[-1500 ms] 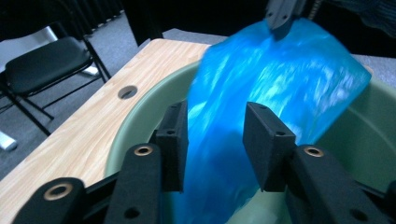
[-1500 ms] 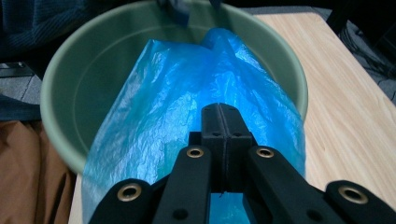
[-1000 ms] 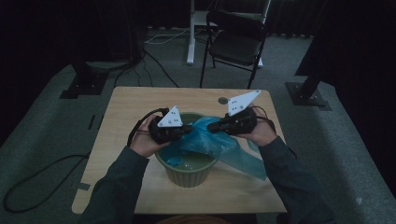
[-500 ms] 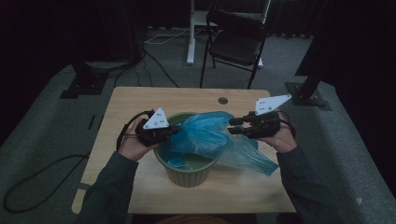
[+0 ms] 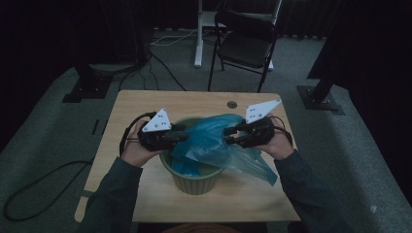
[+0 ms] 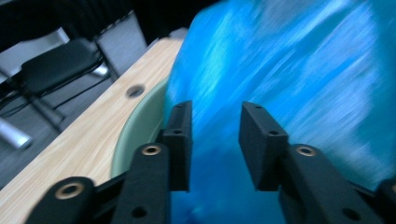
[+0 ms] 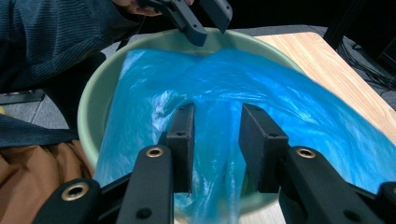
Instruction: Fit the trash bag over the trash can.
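A green bucket is set on the wooden table, with a blue plastic bag draped in it and spilling over its right rim. The left gripper and right gripper are held at opposite rims, jaws parted with the bag between them.

Green pot sits near the front of a wooden table, with a blue bag stuffed half in it and spilling over the right rim onto the tabletop. Left gripper is at the pot's left rim, right gripper is over the bag, tips facing each other. Black chair behind the table, cables on the floor.
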Action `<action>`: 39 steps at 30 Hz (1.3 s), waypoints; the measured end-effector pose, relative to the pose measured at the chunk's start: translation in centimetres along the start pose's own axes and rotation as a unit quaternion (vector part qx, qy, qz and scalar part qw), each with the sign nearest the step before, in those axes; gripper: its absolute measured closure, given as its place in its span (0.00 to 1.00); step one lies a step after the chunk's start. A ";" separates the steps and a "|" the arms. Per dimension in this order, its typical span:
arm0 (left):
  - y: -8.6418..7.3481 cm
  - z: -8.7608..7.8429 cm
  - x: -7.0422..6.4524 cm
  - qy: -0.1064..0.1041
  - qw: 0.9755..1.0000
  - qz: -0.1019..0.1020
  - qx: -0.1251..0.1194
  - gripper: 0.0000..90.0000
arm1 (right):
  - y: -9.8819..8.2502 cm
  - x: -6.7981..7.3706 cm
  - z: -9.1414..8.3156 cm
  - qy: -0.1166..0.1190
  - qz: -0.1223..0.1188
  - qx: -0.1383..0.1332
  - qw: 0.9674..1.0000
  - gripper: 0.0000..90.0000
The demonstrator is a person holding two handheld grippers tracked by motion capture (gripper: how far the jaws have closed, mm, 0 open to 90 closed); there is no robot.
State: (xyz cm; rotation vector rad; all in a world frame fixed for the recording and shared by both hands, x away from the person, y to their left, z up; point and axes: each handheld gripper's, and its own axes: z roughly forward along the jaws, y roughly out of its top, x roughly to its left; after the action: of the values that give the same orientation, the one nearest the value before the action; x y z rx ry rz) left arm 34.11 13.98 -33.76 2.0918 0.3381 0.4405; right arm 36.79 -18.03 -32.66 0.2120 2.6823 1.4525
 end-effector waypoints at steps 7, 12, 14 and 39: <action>1.7 1.1 -1.3 -0.043 0.999 0.024 -0.010 0.62 | 0.8 0.0 1.3 0.002 -0.004 0.004 1.000 0.73; 2.6 2.9 -2.5 -0.039 0.998 0.048 0.019 0.73 | 1.5 0.5 2.2 0.008 -0.013 0.008 1.000 0.73; 2.5 3.2 -2.8 -0.036 0.997 0.058 0.027 0.87 | 1.7 0.6 2.3 0.006 -0.017 0.009 1.000 0.73; 2.0 2.6 -3.1 -0.050 0.998 0.042 0.005 0.57 | 1.5 1.3 2.8 -0.014 -0.018 0.019 1.000 0.86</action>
State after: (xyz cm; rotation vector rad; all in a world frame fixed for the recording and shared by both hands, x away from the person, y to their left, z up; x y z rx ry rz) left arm 32.59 9.68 -33.91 2.1351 0.1952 0.3812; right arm 36.06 -14.71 -32.90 0.1853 2.6788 1.3787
